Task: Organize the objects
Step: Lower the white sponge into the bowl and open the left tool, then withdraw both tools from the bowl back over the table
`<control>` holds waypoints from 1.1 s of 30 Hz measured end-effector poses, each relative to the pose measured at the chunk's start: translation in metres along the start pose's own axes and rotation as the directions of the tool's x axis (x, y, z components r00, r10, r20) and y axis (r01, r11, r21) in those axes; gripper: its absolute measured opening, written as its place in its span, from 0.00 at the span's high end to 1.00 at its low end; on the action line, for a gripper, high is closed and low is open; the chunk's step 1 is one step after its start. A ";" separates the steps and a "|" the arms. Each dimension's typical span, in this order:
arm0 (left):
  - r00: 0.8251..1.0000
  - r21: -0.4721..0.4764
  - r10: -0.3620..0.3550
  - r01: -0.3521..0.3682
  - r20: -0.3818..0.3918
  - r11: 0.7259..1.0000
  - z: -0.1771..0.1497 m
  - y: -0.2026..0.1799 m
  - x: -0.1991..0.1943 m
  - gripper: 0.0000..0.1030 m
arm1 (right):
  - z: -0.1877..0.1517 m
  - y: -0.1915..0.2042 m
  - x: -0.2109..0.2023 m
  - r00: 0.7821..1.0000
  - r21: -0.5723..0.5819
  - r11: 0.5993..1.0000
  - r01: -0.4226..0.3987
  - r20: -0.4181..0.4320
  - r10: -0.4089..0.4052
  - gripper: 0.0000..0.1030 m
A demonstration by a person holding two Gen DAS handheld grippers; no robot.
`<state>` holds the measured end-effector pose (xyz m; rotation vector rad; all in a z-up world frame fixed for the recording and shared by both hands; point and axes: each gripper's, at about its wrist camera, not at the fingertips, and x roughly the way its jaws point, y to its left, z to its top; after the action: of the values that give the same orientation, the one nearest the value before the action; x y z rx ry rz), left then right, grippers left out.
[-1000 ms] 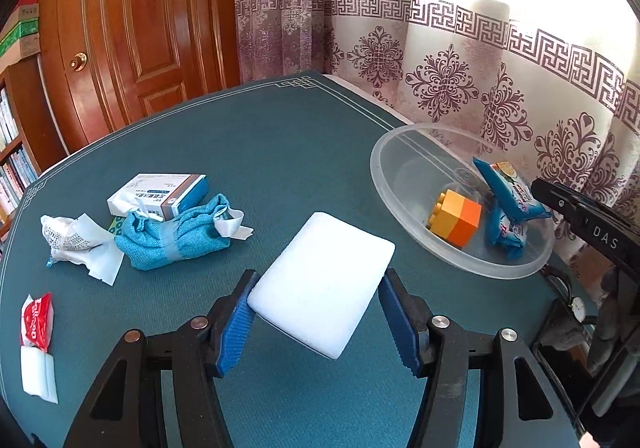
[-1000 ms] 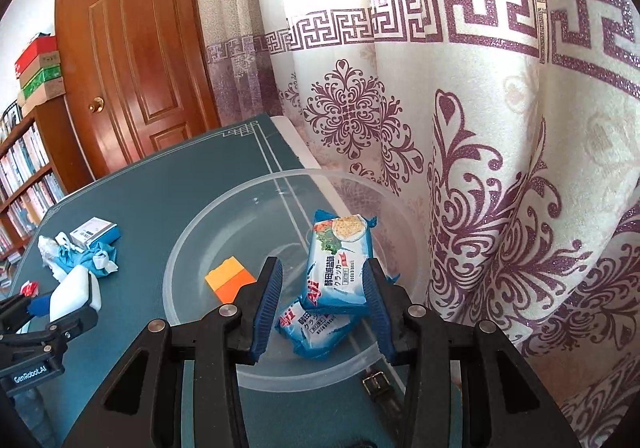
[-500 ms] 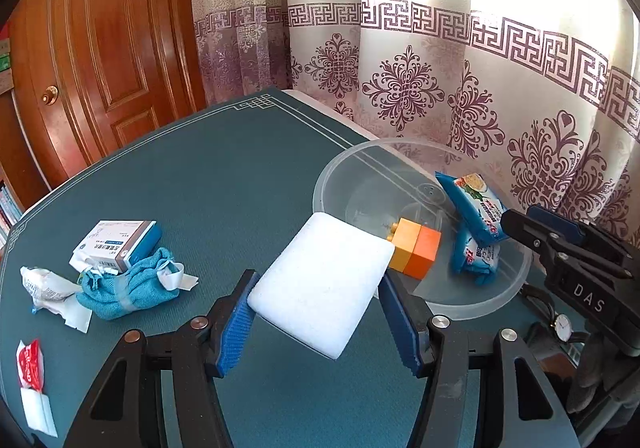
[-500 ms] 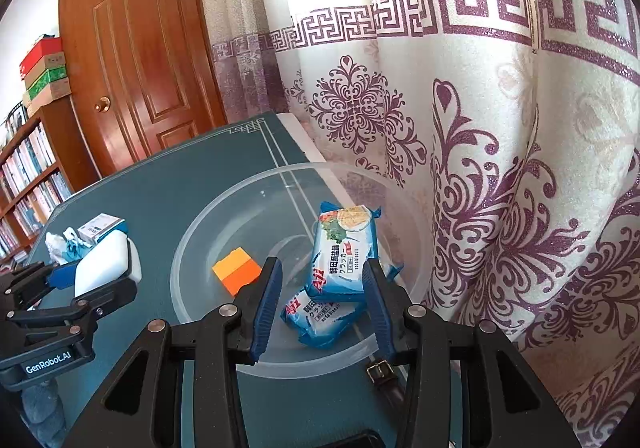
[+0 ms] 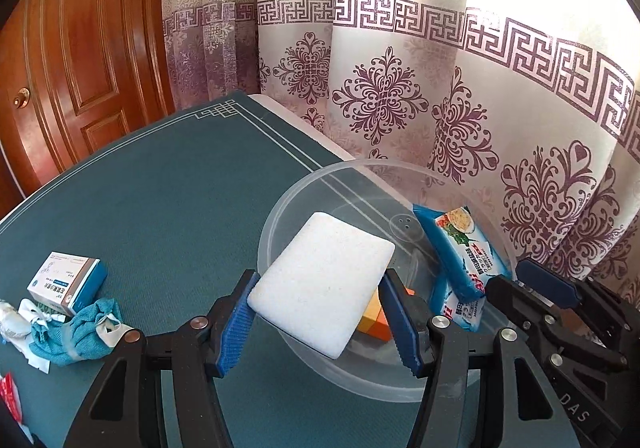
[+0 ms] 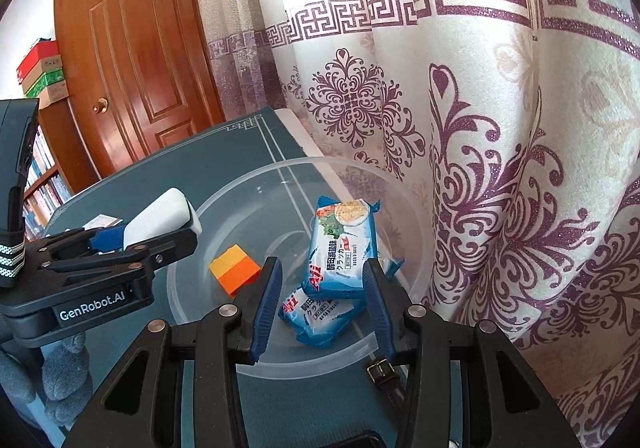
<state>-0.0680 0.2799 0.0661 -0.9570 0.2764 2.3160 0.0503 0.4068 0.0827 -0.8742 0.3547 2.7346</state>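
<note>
Left wrist view: vs. 1 s ago, the left claw [image 5: 324,318] has been carried over the clear bowl [image 5: 276,220], w/ the white sponge [image 5: 322,282] pinched between its blue pads, tilted, above the near rim. Sponge is a flat, round-cornered, fine-grained block. Right wrist view: right claw [image 6: 322,306] is seen unmoved, narrowly spread, gripping nothing, above the cracker packs [image 6: 340,248]; orange block [image 6: 234,268] lies inside the bowl on the teal bench [image 6: 120,188].

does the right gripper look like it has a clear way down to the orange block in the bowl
Probably yes. The right gripper is empty and hovers over the near rim of the clear bowl. The orange block lies uncovered just left of its fingers, apart from the cracker packets. The left gripper with its white sponge crowds that side.
</note>
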 end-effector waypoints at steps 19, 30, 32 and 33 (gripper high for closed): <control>0.996 -0.097 0.087 -0.084 0.024 0.992 -0.011 0.024 -0.006 0.07 | -0.004 0.007 0.005 1.000 -0.003 1.000 -0.004 -0.014 0.004 0.57; 0.985 -0.143 0.169 -0.162 0.035 0.976 -0.029 0.046 -0.027 0.00 | -0.008 0.017 0.002 1.000 -0.011 1.000 -0.021 -0.011 0.021 0.49; 0.983 -0.151 0.180 -0.172 0.041 0.973 -0.033 0.050 -0.033 0.00 | -0.009 0.020 0.001 1.000 -0.014 1.000 -0.026 -0.011 0.026 0.49; 0.981 -0.153 0.187 -0.179 0.044 0.972 -0.035 0.052 -0.036 0.00 | -0.010 0.022 0.001 1.000 -0.015 0.999 -0.030 -0.011 0.030 0.49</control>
<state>-0.0596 0.2084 0.0639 -0.9697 0.1765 2.5588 0.0483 0.3832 0.0777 -0.8953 0.3522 2.7641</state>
